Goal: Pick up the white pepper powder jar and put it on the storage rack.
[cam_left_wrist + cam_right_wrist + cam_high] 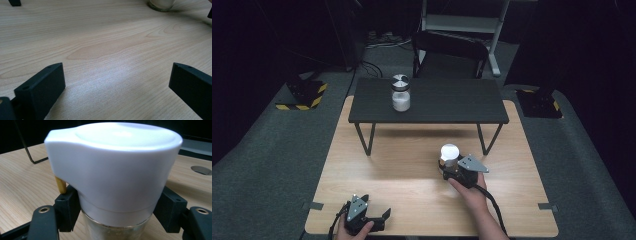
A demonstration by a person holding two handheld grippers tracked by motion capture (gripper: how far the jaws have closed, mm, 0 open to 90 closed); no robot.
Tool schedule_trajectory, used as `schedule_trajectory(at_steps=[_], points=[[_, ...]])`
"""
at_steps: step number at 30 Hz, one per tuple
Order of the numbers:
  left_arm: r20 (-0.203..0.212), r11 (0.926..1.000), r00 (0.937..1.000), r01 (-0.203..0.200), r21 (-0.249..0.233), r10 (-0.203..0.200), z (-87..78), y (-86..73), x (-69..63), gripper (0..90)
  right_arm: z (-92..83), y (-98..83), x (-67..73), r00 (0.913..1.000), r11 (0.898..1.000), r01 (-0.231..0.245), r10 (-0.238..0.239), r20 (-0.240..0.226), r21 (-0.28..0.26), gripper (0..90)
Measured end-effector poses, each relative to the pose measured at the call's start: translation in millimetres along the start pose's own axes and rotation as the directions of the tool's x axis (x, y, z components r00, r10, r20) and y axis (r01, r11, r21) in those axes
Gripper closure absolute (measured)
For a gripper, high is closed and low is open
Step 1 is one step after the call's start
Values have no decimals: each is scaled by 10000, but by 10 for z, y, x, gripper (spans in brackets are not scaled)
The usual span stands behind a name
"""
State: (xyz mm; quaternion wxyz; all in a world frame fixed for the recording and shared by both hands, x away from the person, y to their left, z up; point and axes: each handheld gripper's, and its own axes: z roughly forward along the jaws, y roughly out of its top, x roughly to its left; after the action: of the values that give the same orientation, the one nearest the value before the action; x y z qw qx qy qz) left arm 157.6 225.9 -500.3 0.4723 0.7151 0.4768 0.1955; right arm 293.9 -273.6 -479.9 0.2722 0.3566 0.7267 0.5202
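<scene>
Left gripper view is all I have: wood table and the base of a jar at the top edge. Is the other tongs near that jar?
Observer: Yes. The right tongs are shut on the jar, just under its white cap.
Operator: Is the jar lifted?
Observer: I cannot tell; in the high view it is upright over the table.
Operator: Any other jar?
Observer: Yes, a second jar with white powder stands on the black shelf at the far side.

Upright glass jar (449, 159) with white lid, on the wooden table (402, 170), between jaws.
</scene>
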Motion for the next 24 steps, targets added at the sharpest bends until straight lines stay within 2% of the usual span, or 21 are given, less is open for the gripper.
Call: schedule_trajectory(at_steps=[10, 24], points=[[-23, 10000, 10000, -63, 10, 63, 1, 0, -11, 9, -86, 19, 31, 9998, 10000, -10, 9, 220, 51, 305], [-49, 10000, 10000, -76, 35, 76, 3, 4, -19, 9, -381, 135, 36, 9983, 9984, -181, 211, 546, -543, 305]])
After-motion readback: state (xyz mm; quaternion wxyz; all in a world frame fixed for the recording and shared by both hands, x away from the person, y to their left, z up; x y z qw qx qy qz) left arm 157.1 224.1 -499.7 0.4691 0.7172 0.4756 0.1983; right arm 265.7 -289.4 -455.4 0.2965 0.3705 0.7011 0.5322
